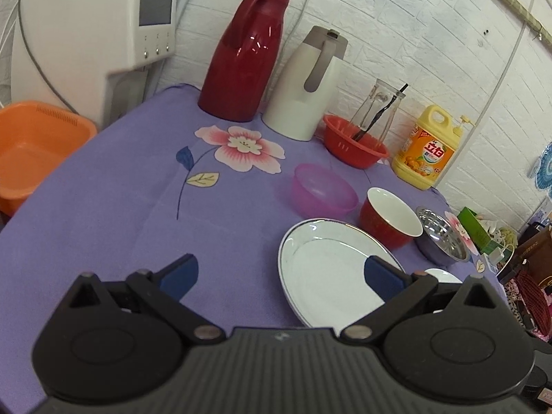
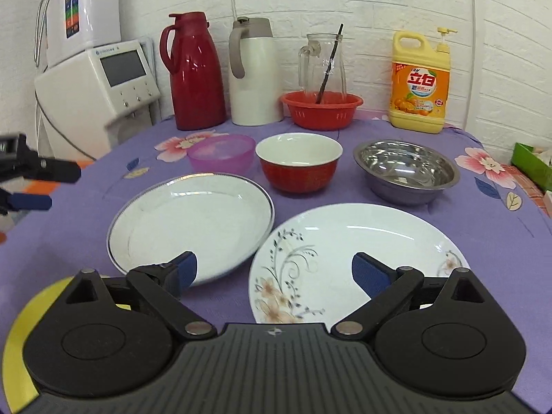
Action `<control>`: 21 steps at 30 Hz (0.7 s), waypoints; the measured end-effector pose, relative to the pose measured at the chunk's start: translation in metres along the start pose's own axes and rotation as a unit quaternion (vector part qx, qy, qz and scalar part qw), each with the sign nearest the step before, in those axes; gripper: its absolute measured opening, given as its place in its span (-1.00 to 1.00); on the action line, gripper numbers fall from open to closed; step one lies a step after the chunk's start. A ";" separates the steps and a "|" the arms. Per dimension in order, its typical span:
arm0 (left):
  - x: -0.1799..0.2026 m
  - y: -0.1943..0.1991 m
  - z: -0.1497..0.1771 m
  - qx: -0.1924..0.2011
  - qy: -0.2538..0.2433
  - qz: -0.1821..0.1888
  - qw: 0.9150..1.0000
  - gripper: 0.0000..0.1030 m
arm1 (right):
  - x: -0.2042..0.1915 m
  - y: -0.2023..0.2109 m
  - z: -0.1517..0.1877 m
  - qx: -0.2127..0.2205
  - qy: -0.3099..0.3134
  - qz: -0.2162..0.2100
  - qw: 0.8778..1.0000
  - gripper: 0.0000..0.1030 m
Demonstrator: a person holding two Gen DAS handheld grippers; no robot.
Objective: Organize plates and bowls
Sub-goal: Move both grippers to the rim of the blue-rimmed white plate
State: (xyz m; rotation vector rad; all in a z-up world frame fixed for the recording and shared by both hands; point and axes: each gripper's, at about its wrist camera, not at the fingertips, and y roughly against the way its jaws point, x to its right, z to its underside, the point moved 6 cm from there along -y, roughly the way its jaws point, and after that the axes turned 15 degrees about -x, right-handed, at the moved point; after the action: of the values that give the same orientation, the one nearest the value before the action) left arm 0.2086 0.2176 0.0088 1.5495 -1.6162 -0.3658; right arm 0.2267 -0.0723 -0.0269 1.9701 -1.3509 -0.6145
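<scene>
Both tongs, left (image 1: 281, 277) and right (image 2: 274, 272), gape empty; I'd pinch the floral plate (image 2: 358, 258) by its rim and stack slowly.

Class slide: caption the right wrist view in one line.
Open right gripper above two plates, three bowls behind.

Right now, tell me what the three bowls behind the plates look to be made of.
Pink bowl: probably plastic, translucent, since light passes through its wall. Red bowl: likely glazed ceramic, with a glossy white inside, a red outside and a thick rim. Metal bowl: apparently stainless steel, mirror-bright inside and showing reflections.
</scene>
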 end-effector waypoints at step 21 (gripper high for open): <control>0.014 -0.023 -0.007 -0.021 -0.028 -0.010 0.999 0.98 | 0.043 -0.026 -0.003 -0.042 -0.023 0.047 0.998 1.00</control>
State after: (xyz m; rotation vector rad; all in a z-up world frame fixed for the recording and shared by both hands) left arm 0.2309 0.2025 0.0017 1.5373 -1.6255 -0.4556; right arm 0.2605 -0.1053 -0.0451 1.8250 -1.4152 -0.6643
